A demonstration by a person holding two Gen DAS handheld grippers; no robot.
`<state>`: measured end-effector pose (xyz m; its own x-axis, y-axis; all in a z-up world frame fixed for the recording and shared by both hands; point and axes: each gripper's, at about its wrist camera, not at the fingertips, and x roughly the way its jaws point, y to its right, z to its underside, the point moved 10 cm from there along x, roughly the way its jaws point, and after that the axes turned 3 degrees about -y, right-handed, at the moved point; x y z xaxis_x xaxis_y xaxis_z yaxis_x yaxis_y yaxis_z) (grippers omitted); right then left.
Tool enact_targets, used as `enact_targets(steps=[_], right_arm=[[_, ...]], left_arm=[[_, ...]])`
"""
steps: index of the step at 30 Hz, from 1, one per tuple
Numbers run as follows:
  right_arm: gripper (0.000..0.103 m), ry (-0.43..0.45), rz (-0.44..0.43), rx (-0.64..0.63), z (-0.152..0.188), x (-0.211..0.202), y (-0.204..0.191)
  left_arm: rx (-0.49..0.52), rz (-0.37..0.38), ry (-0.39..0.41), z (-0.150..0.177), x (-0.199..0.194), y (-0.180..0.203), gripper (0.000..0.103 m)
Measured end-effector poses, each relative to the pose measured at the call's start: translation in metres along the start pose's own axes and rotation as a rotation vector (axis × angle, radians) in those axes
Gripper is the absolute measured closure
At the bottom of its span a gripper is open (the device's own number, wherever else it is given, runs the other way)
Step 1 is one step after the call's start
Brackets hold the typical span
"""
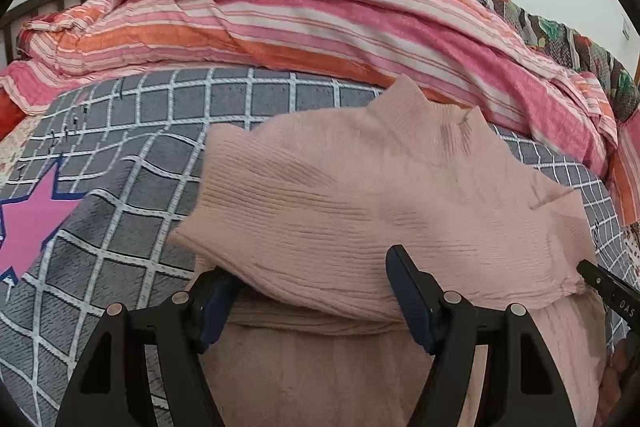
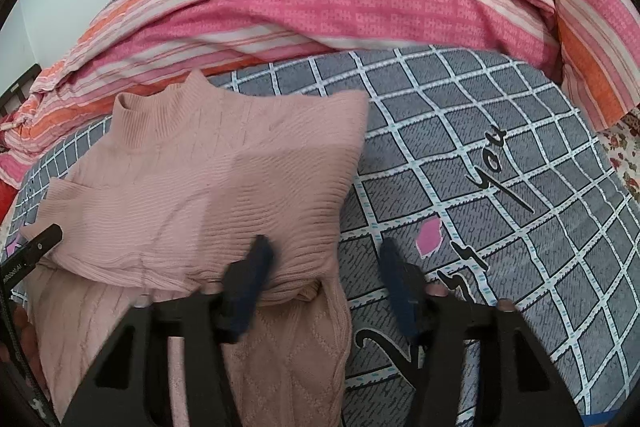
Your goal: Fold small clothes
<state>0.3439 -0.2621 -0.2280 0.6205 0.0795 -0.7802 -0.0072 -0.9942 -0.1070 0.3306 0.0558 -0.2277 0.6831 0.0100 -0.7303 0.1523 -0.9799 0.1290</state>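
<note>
A pink ribbed knit sweater (image 1: 380, 195) with a high collar lies flat on the grey checked bedspread (image 1: 120, 219), its sleeves folded across the chest and its hem toward me. It also shows in the right wrist view (image 2: 208, 187). My left gripper (image 1: 312, 291) is open, its fingers low over the folded sleeve's edge near the sweater's left side. My right gripper (image 2: 324, 275) is open at the sweater's right edge, one finger over the knit, the other over the bedspread (image 2: 500, 227). Neither holds cloth.
A rumpled pink, orange and white striped quilt (image 1: 320, 27) is piled along the far side of the bed, with a patterned blanket (image 1: 560, 27) behind it. A pink star (image 1: 36, 219) is printed on the bedspread at left. The right gripper's tip (image 1: 604, 283) shows at the right edge.
</note>
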Motion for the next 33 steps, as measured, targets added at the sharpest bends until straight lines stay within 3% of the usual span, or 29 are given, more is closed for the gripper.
enact_targets(steps=[3, 8, 16, 24, 33], right_arm=[[0.074, 0.009, 0.009, -0.036, -0.001, -0.001, -0.005], [0.077, 0.008, 0.035, -0.04, -0.002, 0.0, -0.003], [0.051, 0.058, 0.022, 0.006, 0.005, -0.03, 0.006], [0.05, 0.019, 0.013, -0.046, 0.051, -0.074, 0.001], [0.048, -0.045, -0.113, -0.06, 0.129, -0.107, -0.014]], left_arm=[[-0.031, 0.008, 0.013, -0.001, -0.005, -0.005, 0.032], [-0.077, 0.058, 0.007, 0.0, -0.011, -0.013, 0.032], [-0.047, 0.084, -0.012, 0.004, -0.017, -0.014, 0.032], [-0.06, 0.161, -0.012, 0.008, -0.032, -0.02, 0.033], [-0.097, 0.273, -0.033, 0.068, -0.074, -0.05, 0.033]])
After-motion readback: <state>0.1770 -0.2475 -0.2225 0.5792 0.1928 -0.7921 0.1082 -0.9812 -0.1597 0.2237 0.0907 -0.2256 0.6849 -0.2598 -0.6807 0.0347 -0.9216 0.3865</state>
